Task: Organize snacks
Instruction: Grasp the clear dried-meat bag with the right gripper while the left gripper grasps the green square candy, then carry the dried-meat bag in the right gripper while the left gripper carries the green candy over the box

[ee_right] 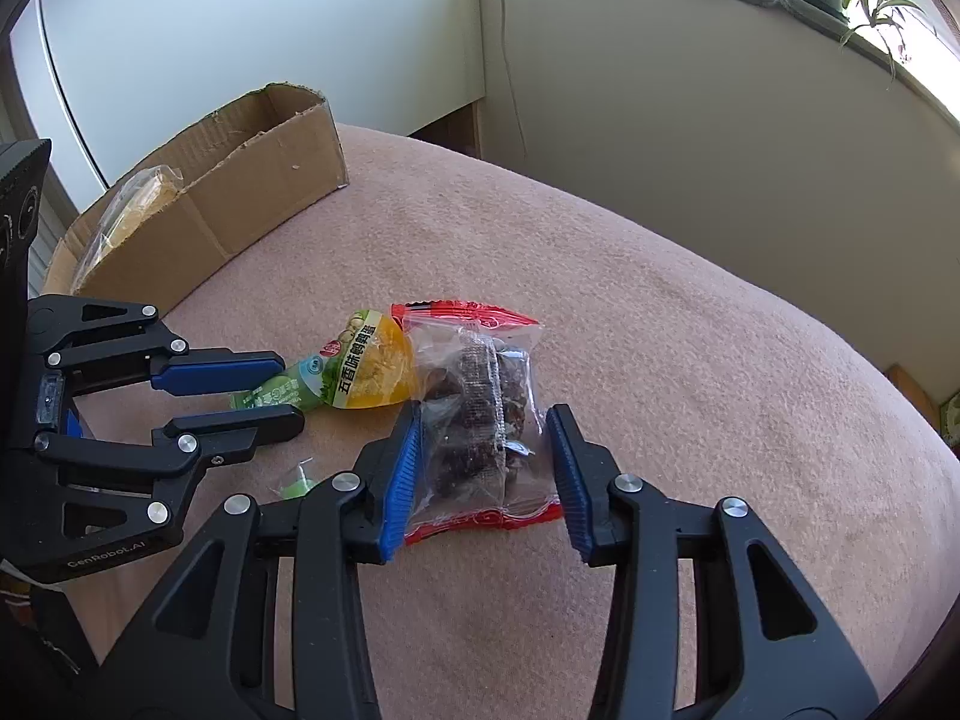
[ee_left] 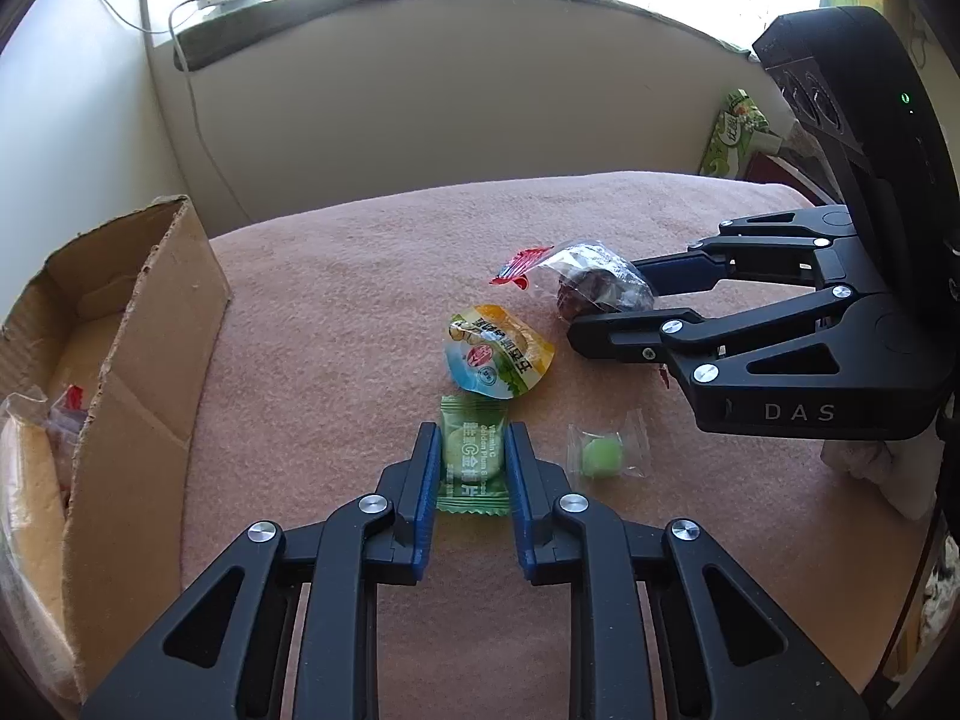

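Note:
My left gripper (ee_left: 473,429) points down at a green tablet packet (ee_left: 473,456) on the pink blanket, blue pads pressed against both its long sides. The right wrist view shows that gripper (ee_right: 291,390) from the side with the green packet (ee_right: 276,393) between its fingers. My right gripper (ee_right: 483,414) holds a clear bag of dark snacks with red ends (ee_right: 480,420), its pads against both sides of it. Seen from the left wrist, the right gripper (ee_left: 603,300) flanks that bag (ee_left: 600,282). A round yellow-green packet (ee_left: 498,354) lies between the two.
A small clear-wrapped green candy (ee_left: 606,453) lies right of the left gripper. An open cardboard box (ee_left: 150,324) with wrapped bread-like packets (ee_left: 30,468) stands at the blanket's left edge. A green bag (ee_left: 735,132) leans at the back right, by the wall.

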